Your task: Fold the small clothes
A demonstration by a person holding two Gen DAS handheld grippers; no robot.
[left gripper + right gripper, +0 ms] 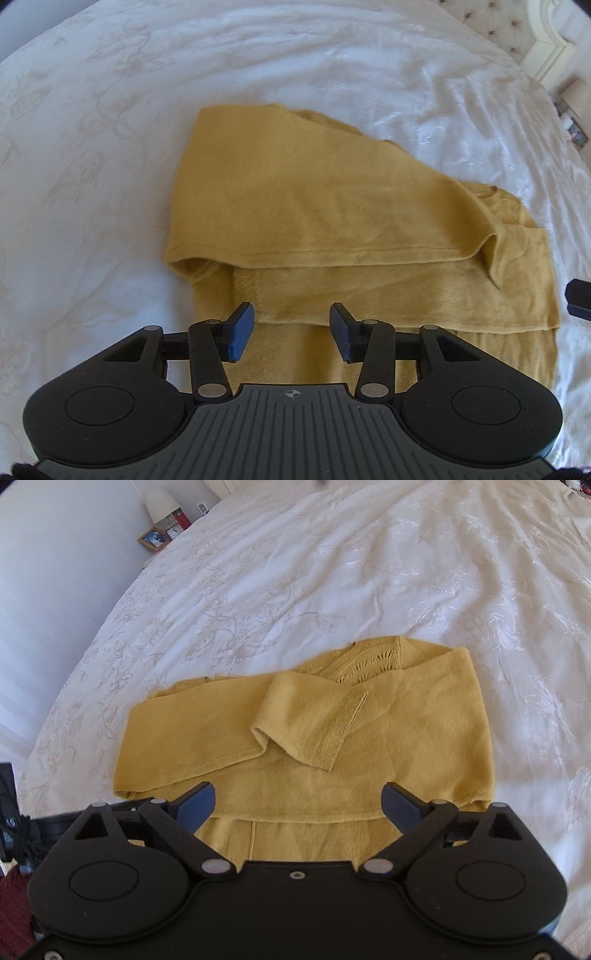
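Observation:
A mustard yellow knit garment (325, 229) lies on the white bedspread (92, 166), with both sleeves folded across its body. It also shows in the right wrist view (406, 738), where one sleeve cuff (314, 720) lies over the middle. My left gripper (291, 330) is open and empty, just above the garment's near hem. My right gripper (297, 805) is open wide and empty, over the near edge of the folded body. A dark part of the right gripper (580, 297) shows at the right edge of the left wrist view.
The white embroidered bedspread (332, 572) extends all around. A bedside table with a lamp (160, 504), a framed picture (154, 538) and a red can stands at the far left. A tufted headboard (491, 18) is at the far right. A dark red knit (13, 908) sits at the lower left.

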